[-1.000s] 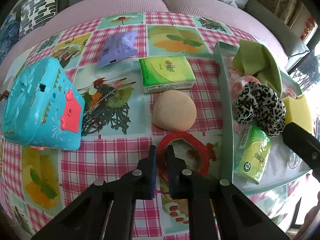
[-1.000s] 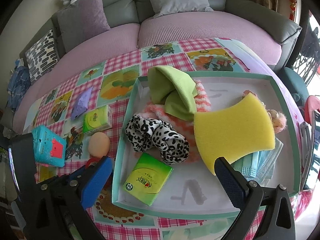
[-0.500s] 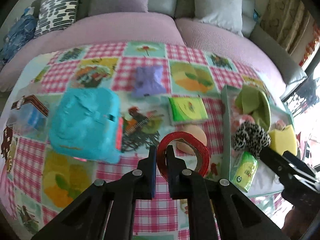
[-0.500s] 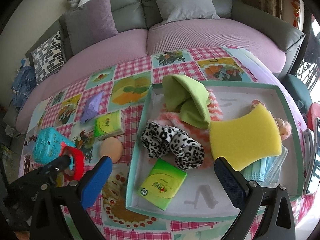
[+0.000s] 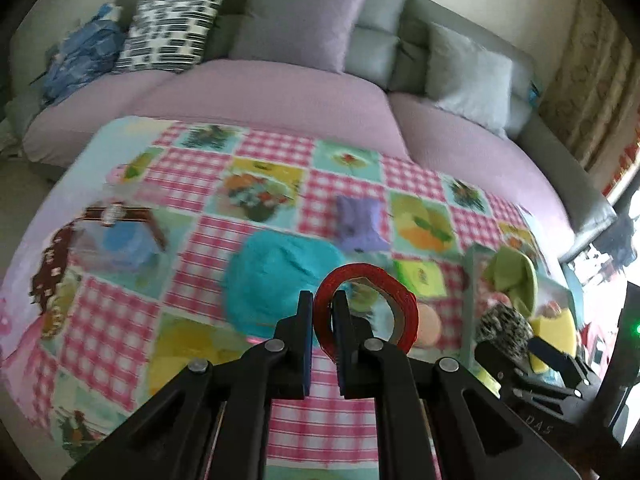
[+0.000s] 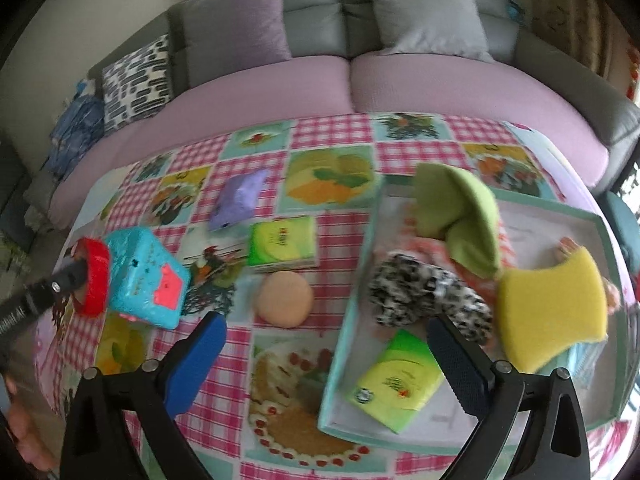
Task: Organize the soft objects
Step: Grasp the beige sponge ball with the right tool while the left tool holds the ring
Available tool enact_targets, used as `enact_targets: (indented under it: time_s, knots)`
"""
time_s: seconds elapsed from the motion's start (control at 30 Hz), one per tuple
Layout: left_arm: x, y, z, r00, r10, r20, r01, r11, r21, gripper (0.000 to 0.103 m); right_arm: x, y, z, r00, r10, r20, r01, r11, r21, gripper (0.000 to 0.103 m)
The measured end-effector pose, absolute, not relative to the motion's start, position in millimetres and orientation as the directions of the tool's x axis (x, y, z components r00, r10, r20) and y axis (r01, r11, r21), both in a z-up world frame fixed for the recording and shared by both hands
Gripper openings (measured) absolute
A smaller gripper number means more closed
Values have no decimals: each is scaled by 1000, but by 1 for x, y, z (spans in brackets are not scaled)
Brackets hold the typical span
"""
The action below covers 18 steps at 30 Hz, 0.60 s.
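Observation:
My left gripper (image 5: 322,322) is shut on a red tape ring (image 5: 370,308) and holds it above the table; the ring also shows in the right wrist view (image 6: 94,276), over the left part of the table. My right gripper (image 6: 326,334) is open and empty, above the tray's left wall. The teal tray (image 6: 348,312) holds a green cloth (image 6: 460,216), a leopard scrunchie (image 6: 424,296), a yellow sponge (image 6: 552,320) and a green tissue pack (image 6: 396,380). On the cloth lie a beige puff (image 6: 285,299), a second green tissue pack (image 6: 282,244) and a purple packet (image 6: 239,199).
A turquoise toy box (image 6: 146,278) lies at the left of the checked tablecloth (image 6: 332,148). A clear box with a blue item (image 5: 120,236) stands further left. A pink-and-grey sofa (image 6: 352,80) with cushions runs behind the table.
My left gripper has lifted the red tape ring off the table and carried it left and up. The right gripper has drifted left, over the tray's left wall.

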<state>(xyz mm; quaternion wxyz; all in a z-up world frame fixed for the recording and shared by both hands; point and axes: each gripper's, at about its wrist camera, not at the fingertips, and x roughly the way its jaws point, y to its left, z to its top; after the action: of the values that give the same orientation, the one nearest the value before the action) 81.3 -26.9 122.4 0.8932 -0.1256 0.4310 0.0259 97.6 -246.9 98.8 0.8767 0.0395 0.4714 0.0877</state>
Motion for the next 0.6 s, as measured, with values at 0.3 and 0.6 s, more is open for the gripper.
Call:
enact_targets:
  time_s: [0.3, 0.6]
  knots:
    - [75, 41, 113, 606, 45, -794, -330, 923, -199, 9, 112, -200, 79, 491, 229, -841, -231, 965, 128, 87]
    - [81, 67, 85, 546, 30, -837, -391, 893, -223, 9, 128, -187, 53, 446, 220, -868, -227, 965, 128, 77]
